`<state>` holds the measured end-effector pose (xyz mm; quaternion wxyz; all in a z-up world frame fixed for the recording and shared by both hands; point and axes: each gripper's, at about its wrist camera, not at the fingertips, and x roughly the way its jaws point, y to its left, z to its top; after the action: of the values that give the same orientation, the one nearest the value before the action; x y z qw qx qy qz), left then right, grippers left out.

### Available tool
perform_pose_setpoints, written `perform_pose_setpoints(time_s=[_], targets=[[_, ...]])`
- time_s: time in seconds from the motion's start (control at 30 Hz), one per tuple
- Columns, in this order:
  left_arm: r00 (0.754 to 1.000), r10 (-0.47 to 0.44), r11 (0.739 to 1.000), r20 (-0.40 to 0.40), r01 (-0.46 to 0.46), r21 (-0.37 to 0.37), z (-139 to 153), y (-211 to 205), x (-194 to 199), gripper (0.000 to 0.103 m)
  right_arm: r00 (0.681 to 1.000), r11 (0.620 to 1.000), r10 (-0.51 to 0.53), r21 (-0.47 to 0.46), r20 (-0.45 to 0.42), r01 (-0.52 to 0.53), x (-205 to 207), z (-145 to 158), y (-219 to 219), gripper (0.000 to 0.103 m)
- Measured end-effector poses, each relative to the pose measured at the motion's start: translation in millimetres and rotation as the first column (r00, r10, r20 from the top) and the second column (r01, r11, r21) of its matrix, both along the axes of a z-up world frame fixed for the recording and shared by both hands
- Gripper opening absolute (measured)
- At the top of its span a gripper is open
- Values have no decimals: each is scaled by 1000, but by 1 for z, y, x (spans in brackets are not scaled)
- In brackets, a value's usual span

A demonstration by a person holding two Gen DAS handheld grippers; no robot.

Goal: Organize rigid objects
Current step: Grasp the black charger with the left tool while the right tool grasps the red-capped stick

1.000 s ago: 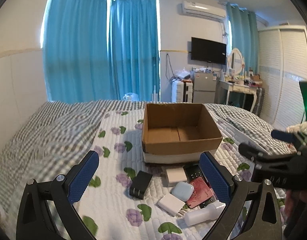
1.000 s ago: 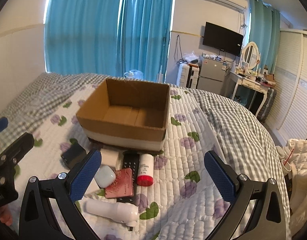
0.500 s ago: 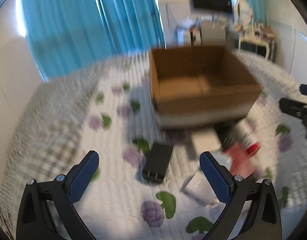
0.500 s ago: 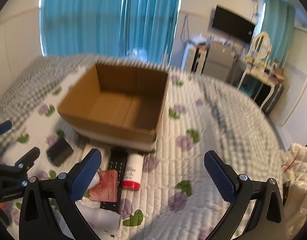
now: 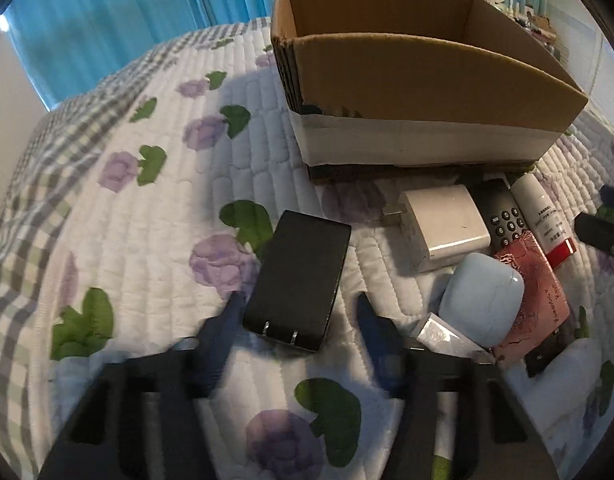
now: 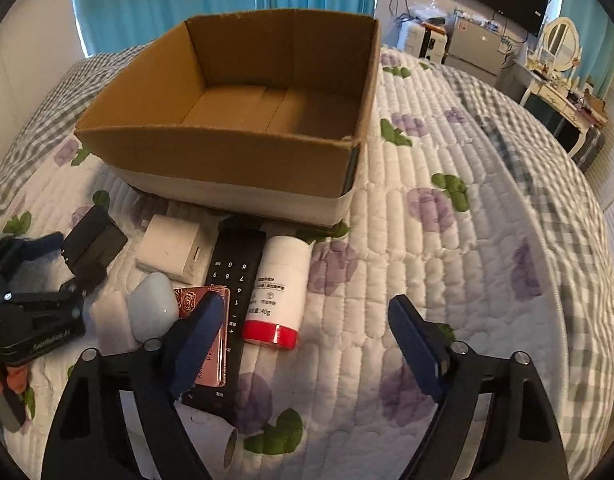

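A: How does the left gripper (image 5: 297, 312) stand?

B: About half open and closing. The black charger (image 5: 299, 274) lies flat on the quilt (image 5: 147, 220) with its pronged end between the blue pads (image 5: 371, 320). On the right side a gap shows; on the left the pad tip sits just beside the edge, though blur keeps me from calling it contact.

A: And the right gripper (image 6: 303, 324)?

B: Wider, also closing. The red-capped white tube (image 6: 281, 292) lies between its fingers, touching neither. Its left finger overlaps the pink card case (image 6: 211, 332) and the black remote (image 6: 233, 280) in that view; whether it touches them I cannot tell.

A: The box?

B: The cardboard box (image 6: 235, 120) is open-topped and corrugated, with a white band round its base. It stands mid-bed, toward the curtains, and only bare flaps show on its floor.

A: The rest?

B: They are clustered on the quilt against the box's near wall. There is a square white adapter (image 5: 443, 226), matte, and a glossy pale-blue earbud case (image 5: 481, 296), rounded like a pebble. The quilt is white and stitched in ridges, printed with purple flowers and green leaves.
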<state>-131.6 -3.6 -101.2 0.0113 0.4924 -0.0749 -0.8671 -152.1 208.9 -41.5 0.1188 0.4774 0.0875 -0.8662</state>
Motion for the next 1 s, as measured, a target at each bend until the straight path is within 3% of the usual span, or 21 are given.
perform_pose_setpoints(time_s=[0.27, 0.4, 0.47, 0.67, 1.0], targets=[[996, 6, 997, -92, 2, 80, 24, -4, 16, 42, 997, 1000, -9, -4, 79, 9, -13, -21, -5, 56], [994, 0, 994, -107, 12, 108, 30, -5, 17, 41, 991, 1000, -22, -16, 130, 24, -26, -34, -9, 51], [994, -1, 994, -109, 13, 112, 32, -5, 19, 41, 990, 1000, -18, -13, 141, 20, -31, -40, -13, 38], [993, -6, 994, -122, 20, 110, 42, -3, 24, 40, 994, 999, -22, -22, 110, 24, -27, -38, -13, 36], [987, -44, 996, -154, 56, 75, 85, 20, 42, 40, 999, 998, 30, -54, 29, -28, 10, 6, -7, 36]])
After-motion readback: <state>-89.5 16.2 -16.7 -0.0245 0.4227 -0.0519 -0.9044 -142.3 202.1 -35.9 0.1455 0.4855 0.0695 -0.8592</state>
